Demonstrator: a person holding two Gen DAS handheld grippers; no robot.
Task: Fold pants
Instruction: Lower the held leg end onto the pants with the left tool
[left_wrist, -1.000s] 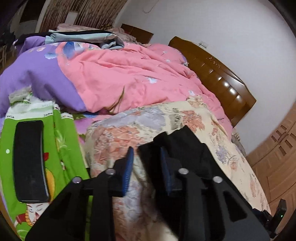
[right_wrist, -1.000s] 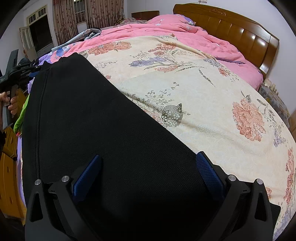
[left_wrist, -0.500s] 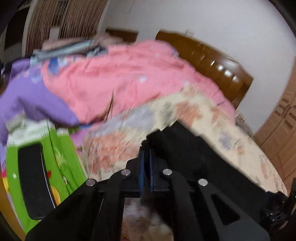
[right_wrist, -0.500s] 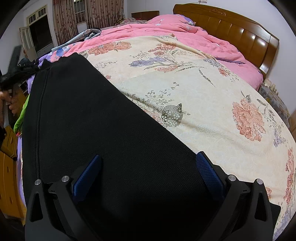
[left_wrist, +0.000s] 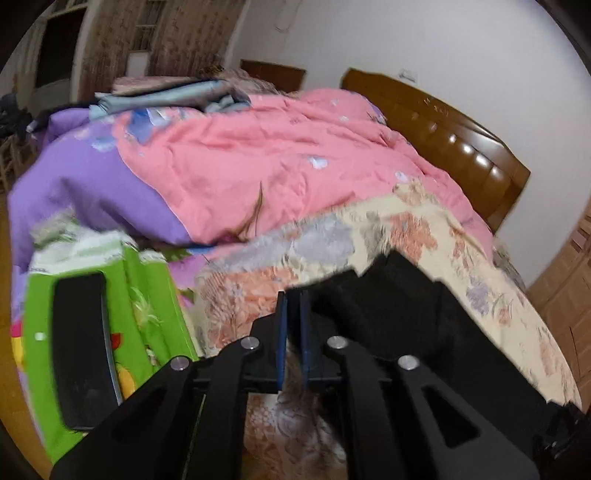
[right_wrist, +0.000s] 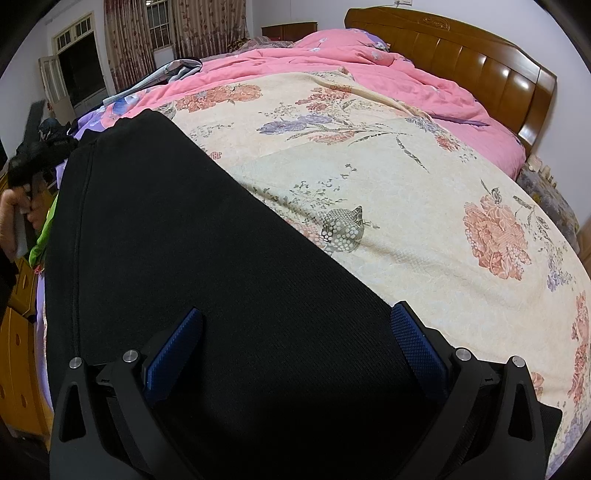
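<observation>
Presently one bed with a floral cover lies ahead of both claws. One pair of black pants lies flat upon it, beneath the right claw, whose jaws stand wide apart. Left claw: pads nearly together; whether they pinch cloth, cannot tell.

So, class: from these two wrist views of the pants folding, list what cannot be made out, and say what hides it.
- Left wrist view: whether the left tongs pinch cloth of the black knit pants; motion blur smears the narrow gap.
- Right wrist view: the near end of the pants, hidden by the open right tongs and the bottom edge.
- Right wrist view: the floral cream bedspread beneath the pants.
</observation>
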